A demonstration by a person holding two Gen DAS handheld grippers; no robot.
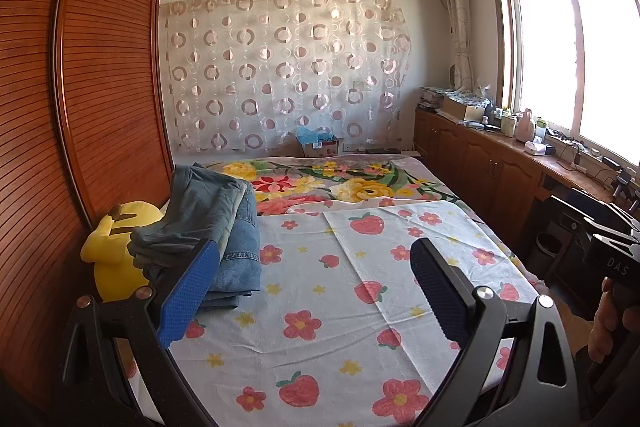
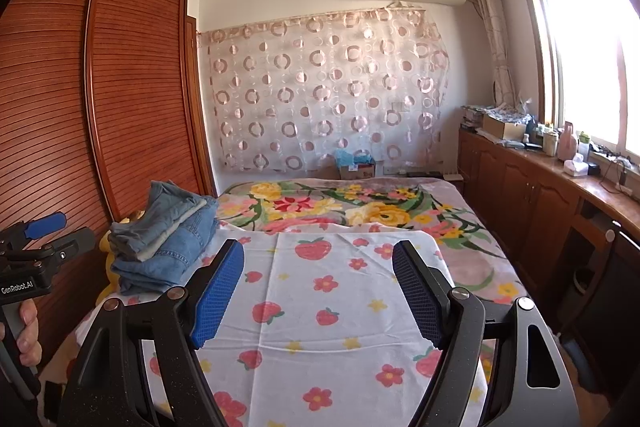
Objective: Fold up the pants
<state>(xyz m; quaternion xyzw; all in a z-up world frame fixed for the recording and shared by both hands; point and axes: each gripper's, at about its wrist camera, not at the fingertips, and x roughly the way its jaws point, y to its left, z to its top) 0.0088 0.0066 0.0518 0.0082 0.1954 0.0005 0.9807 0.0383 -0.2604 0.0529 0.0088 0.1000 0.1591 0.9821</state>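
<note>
A stack of folded denim pants [image 1: 224, 227] lies at the left side of the bed, against a yellow plush toy [image 1: 110, 255]; it also shows in the right wrist view [image 2: 168, 239]. My left gripper [image 1: 316, 251] is open and empty, held above the strawberry-print sheet [image 1: 340, 291], its left finger just in front of the stack. My right gripper [image 2: 320, 255] is open and empty above the same sheet [image 2: 320, 307], to the right of the stack. Each gripper's body shows at the edge of the other's view.
A wooden slatted wardrobe [image 1: 80, 87] stands along the bed's left side. A floral blanket [image 1: 340, 187] covers the far half of the bed. Low wooden cabinets [image 1: 480, 167] with clutter on top run under the window at right. A cardboard box [image 1: 320, 145] sits behind the bed.
</note>
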